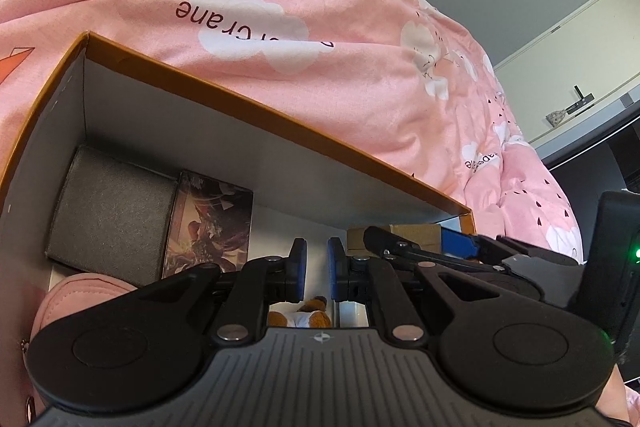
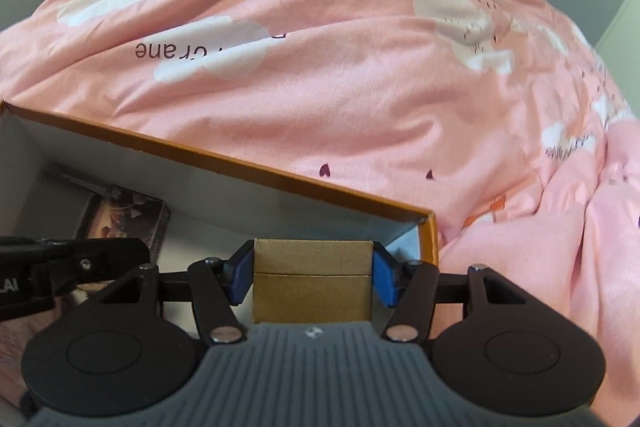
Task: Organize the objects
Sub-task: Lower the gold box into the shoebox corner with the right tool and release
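An open cardboard storage box (image 1: 280,115) with an orange rim and white inside lies on a pink duvet. In it lie a dark grey case (image 1: 112,211), an illustrated card box (image 1: 212,223), a pink pouch (image 1: 80,295) and a small brown plush toy (image 1: 308,315). My left gripper (image 1: 317,267) is shut and empty, hanging over the box's middle above the plush toy. My right gripper (image 2: 313,277) is shut on a small gold box (image 2: 312,283), held over the right end of the storage box (image 2: 240,163). The gold box (image 1: 412,233) also shows in the left wrist view.
The pink duvet (image 2: 360,67) with white clouds bulges behind and to the right of the storage box. A white cabinet (image 1: 580,59) and a dark shelf stand far right. One finger of the left gripper (image 2: 80,259) reaches in from the left in the right wrist view.
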A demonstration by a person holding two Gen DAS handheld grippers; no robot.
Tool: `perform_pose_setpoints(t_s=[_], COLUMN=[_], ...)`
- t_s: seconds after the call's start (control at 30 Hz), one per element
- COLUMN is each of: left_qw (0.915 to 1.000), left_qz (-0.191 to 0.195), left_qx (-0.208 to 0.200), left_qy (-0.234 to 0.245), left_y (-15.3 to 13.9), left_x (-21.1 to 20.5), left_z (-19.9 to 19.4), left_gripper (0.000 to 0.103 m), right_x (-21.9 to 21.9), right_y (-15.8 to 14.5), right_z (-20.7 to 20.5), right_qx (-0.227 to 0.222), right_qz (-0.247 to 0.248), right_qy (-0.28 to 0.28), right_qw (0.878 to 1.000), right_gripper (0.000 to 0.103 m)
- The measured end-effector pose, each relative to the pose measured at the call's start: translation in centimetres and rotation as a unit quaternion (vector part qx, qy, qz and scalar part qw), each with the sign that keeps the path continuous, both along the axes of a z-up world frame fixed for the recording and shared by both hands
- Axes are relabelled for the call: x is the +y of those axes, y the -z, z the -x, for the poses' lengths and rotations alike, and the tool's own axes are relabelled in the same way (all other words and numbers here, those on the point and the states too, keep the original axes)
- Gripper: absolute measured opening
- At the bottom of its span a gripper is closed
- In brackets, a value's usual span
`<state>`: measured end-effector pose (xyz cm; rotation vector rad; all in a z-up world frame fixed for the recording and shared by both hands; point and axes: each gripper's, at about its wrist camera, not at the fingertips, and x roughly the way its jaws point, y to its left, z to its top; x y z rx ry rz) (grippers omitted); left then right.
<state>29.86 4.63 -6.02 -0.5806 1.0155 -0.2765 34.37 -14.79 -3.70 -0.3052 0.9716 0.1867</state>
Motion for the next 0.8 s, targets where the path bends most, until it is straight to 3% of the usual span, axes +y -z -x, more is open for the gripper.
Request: perform_pose_setpoints(t_s=[0.4,0.53,0.63,0.8], left_qw=[0.9999,0.9997,0.9997,0.9993], left_qz=[-0.010,-0.023,-0.026,-0.037], left_qx=[0.007,0.002,0.001,-0.002], left_qy=[0.000,0.001,0.001,0.002], left_y=[0.4,0.1,-0.1,-0.3], left_x=[-0.3,-0.4,-0.5,-0.7], left_z=[0.2,0.3,0.4,0.7], left_gripper=[0.011,0.011,0.011,0.011], right_x=[0.4,0.4,0.9,0.5], right_y=[0.3,0.5,1.0,1.3], right_z=[0.6,0.8,1.0,0.8], right_qx=[-0.023,-0.012,-0.019,-0.023], right_qz=[0.026,0.008,0.026,0.038], right_qy=[-0.032,-0.058,-0.081,-0.068], right_qw=[0.999,0.998,0.996,0.997], right_gripper=[0.067,0.055,0.046,0.045])
